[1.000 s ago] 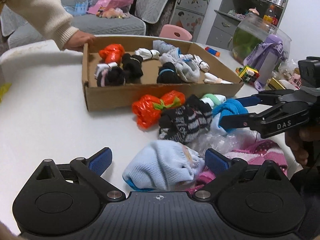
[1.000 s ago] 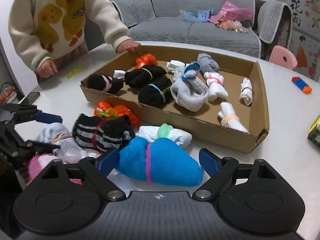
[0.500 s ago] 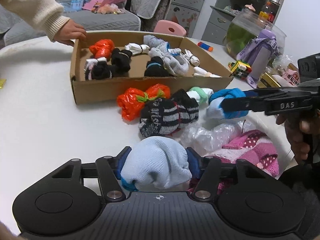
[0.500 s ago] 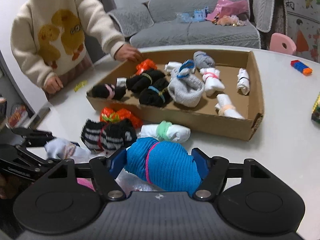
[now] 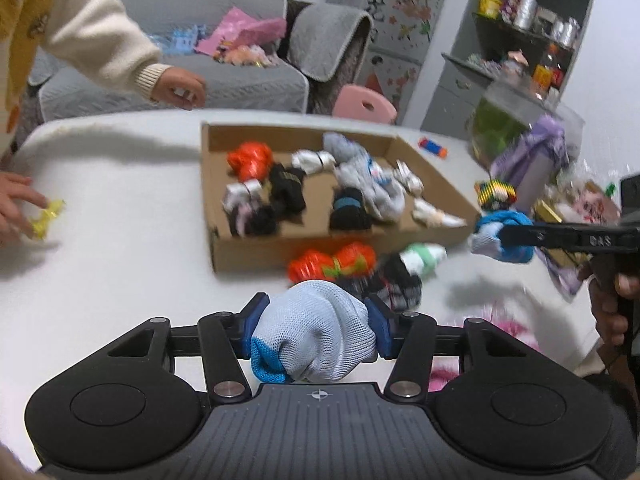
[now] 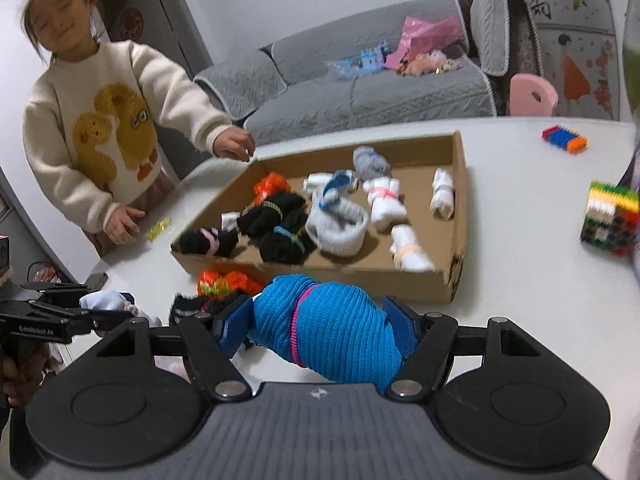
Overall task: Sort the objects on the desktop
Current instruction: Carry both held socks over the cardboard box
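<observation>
Two claws are up over the white table (image 5: 120, 216), and each one holds a rolled sock. The left claw (image 5: 314, 336) squeezes a pale blue sock (image 5: 316, 340) tight between its two blue pads (image 5: 250, 322). It sits level and points at the box (image 5: 280, 250). The right claw (image 6: 320, 334) pinches a bright blue sock (image 6: 332, 336) with a pink band around it. From the left camera that claw comes in flat from the right side, just past the near right corner of the box, with the bright blue sock at its tip.

The box is brown card and open on top. Many rolled socks lie inside it: black, white, gray and one orange. In front of the box, on the table, lie an orange sock (image 5: 332, 264), a black striped sock (image 5: 394, 284) and a white and green sock (image 5: 424, 254). They are close together.

A cube (image 6: 610, 218) of many colors sits on the table, right of the box. A child (image 6: 100, 136) in a cream sweater stands at the far side of the table, one hand over the box corner. A gray sofa (image 6: 360, 92) and a pink chair (image 6: 534, 94) are behind.
</observation>
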A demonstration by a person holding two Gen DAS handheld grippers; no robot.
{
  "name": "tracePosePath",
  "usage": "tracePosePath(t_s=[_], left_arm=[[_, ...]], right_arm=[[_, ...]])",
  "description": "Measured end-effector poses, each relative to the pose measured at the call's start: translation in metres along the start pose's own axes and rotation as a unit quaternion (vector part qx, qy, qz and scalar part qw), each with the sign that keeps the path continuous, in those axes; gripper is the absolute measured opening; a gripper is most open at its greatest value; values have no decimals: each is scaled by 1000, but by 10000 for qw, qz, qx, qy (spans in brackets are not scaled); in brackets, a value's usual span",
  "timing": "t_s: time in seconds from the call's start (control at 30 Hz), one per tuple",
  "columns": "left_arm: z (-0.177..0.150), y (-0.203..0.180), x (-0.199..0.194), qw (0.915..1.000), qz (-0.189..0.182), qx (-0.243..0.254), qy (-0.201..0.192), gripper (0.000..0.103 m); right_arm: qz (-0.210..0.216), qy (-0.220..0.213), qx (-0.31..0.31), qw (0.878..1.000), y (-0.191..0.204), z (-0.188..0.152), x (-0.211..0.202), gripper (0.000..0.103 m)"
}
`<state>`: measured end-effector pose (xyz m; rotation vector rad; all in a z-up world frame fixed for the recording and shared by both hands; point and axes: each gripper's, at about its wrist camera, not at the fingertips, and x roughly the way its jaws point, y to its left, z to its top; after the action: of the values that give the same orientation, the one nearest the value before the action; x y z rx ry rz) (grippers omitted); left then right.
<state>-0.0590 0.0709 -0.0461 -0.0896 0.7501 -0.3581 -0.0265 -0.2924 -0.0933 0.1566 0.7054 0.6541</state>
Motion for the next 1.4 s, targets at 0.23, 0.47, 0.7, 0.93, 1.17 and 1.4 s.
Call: tracePosePath(t_s=[0.23, 0.47, 0.7, 0.93, 1.17, 1.4], left_arm=[[44, 3, -11, 9995, 118, 58, -279, 59], [81, -4, -7, 9991, 145, 149, -371, 58], [110, -8, 2, 9983, 257, 372, -370, 58], [127, 1, 16, 9977, 363, 449, -368, 58], [137, 0, 40, 9948, 676, 674, -353, 58], [142, -4, 57, 9921, 816, 894, -331, 58]], right_arm=[[-33, -357, -65, 9993, 0, 33, -13, 67], [-185, -496, -268, 9982, 11, 71, -12, 67], [-170, -462, -398, 9980, 5, 102, 2, 67], [-242, -373, -471, 9979, -5, 118, 11, 67], [-216, -249, -576, 9978, -7, 127, 22, 67], [-194, -88, -717, 9972, -4, 130, 31, 67]])
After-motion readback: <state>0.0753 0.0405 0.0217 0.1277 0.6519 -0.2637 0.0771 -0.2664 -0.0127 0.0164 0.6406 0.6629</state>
